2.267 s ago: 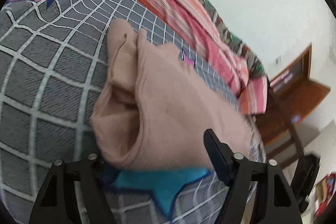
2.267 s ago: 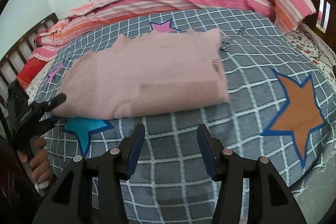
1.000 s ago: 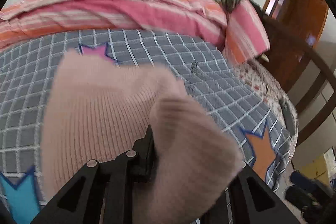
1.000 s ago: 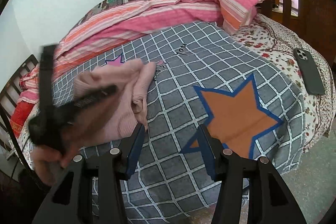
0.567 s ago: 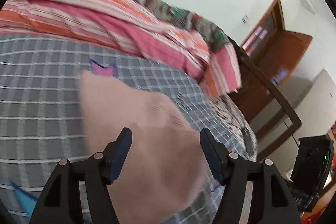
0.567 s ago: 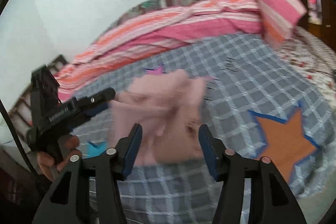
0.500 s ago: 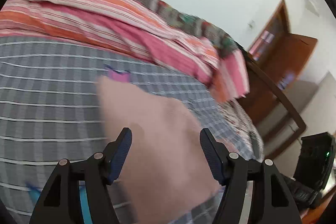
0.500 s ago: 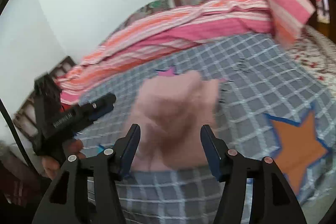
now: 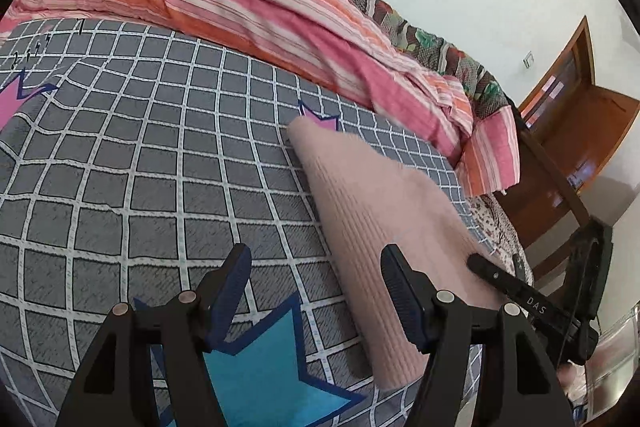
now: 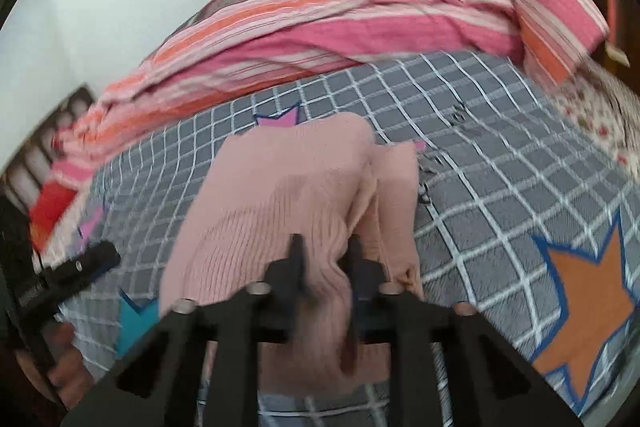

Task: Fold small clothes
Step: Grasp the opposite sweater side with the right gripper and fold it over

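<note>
Hand-over: our right takes the garment, our left lets go.

Our right gripper (image 10: 324, 259) has just clenched its fingers on the ribbed pink knit sweater (image 10: 280, 195) folded on the grey checked bedspread (image 9: 140, 167); our left gripper (image 9: 316, 267) is released and empty beside it, so the next fold falls to our right.

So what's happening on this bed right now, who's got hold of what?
A person with a handheld gripper in each hand is folding a pink knit sweater on a grey checked bedspread. The right gripper has just been closing, and its jaws now pinch a bunched fold at the sweater's near edge. The left gripper is open and holds nothing; it hovers over the bedspread beside the sweater. The sweater lies folded into a compact bundle. A striped pink and orange blanket is heaped behind it.
</note>
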